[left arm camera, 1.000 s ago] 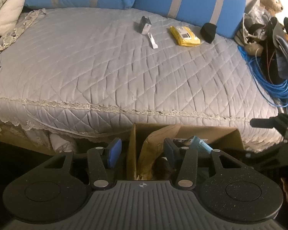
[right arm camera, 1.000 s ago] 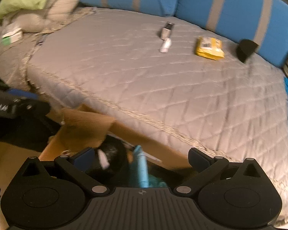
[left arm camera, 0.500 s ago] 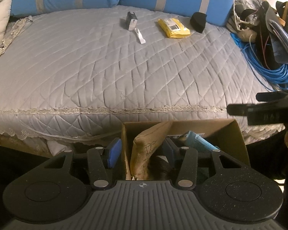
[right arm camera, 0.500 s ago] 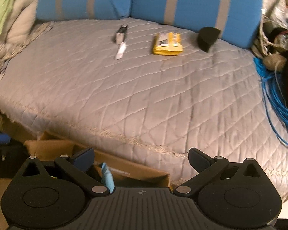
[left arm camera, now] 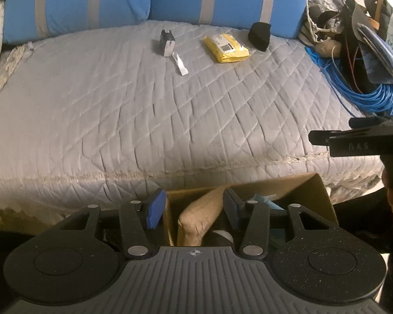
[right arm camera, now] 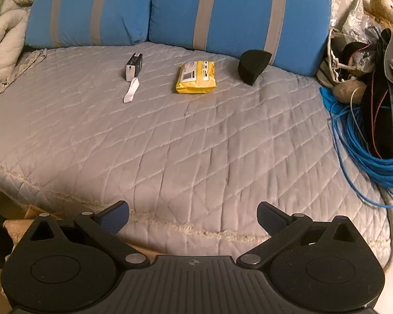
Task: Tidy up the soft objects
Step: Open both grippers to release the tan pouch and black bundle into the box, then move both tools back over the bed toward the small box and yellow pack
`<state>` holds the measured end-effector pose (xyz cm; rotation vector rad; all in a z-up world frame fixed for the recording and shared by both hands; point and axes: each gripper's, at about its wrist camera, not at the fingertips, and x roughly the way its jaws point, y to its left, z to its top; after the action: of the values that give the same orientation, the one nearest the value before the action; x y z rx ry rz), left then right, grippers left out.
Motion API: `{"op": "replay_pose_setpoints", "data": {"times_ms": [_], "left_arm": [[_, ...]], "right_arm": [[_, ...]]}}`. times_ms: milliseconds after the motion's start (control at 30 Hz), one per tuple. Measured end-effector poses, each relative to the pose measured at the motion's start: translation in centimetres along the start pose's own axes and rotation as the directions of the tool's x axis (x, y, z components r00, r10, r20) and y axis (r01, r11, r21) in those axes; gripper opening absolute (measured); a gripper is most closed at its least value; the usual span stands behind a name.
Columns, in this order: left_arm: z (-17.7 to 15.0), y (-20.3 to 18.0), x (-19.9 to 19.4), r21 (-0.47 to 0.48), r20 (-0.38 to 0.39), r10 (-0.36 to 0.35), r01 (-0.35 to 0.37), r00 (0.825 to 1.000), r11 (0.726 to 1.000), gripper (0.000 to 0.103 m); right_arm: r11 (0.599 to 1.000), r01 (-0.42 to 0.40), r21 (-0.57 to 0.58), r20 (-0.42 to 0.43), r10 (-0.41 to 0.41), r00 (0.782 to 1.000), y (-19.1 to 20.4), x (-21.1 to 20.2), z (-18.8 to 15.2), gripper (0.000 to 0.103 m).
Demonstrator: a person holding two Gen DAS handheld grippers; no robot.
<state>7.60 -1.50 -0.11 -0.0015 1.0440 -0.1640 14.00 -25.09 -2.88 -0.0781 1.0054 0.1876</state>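
At the bottom of the left wrist view the left gripper (left arm camera: 194,208) hangs over an open cardboard box (left arm camera: 319,196) that stands against the near edge of the bed; its fingers are partly spread and pinch nothing, and a tan cushion (left arm camera: 196,222) in the box shows in the gap between them. At the bottom of the right wrist view the right gripper (right arm camera: 194,216) has its fingers spread wide and empty, above the lace edge of the grey quilt (right arm camera: 170,144). Farther up, in the upper middle of the frame, a white strip (right arm camera: 131,90), a small black and silver box (right arm camera: 134,65), a yellow packet (right arm camera: 196,77) and a black soft piece (right arm camera: 252,65) lie apart on the quilt. Behind them two blue pillows (right arm camera: 222,13) lean. At the right edge a blue cable coil (right arm camera: 374,157) lies, with a teddy bear (right arm camera: 385,7) at the upper right.
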Motion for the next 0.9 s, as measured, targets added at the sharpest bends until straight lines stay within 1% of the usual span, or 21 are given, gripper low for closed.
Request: {"op": "replay_pose_setpoints", "data": {"times_ms": [67,167,300,367,533,700,900], "left_arm": [[0.6,-0.2,0.4,0.017,0.002,0.016,-0.016,1.000,1.000,0.048],[1.6,-0.3,0.8,0.033,0.027,0.031,-0.032,0.999,0.999,0.048],[3.2,-0.1,1.4,0.024,0.069,0.004,-0.006,0.998,1.000,0.048],[4.1,0.1,1.7,0.022,0.099,0.004,-0.006,0.995,1.000,0.048],[6.2,0.6,3.1,0.022,0.154,0.001,-0.004,0.988,1.000,0.048],[8.3,0.8,5.3,0.043,0.183,-0.009,0.001,0.983,0.999,0.047],[9.6,0.8,7.7,0.089,0.223,-0.014,-0.006,0.975,0.996,0.047]], "right_arm": [[1.000,-0.009,-0.017,0.018,0.009,1.000,-0.3,0.3,0.6,0.103],[0.999,0.004,-0.032,0.035,-0.003,0.999,-0.5,0.8,1.5,0.103],[1.000,-0.018,-0.025,0.062,0.020,0.998,-1.1,1.2,2.8,0.103],[0.999,-0.029,-0.024,0.073,0.031,0.997,-1.3,1.4,3.5,0.103],[0.999,-0.014,-0.041,0.103,0.018,0.995,-1.8,1.8,4.8,0.103],[1.000,0.001,-0.003,0.111,-0.001,0.994,-3.1,2.5,5.7,0.103],[1.000,0.019,0.010,0.102,-0.020,0.995,-4.2,3.4,6.1,0.103]]}}
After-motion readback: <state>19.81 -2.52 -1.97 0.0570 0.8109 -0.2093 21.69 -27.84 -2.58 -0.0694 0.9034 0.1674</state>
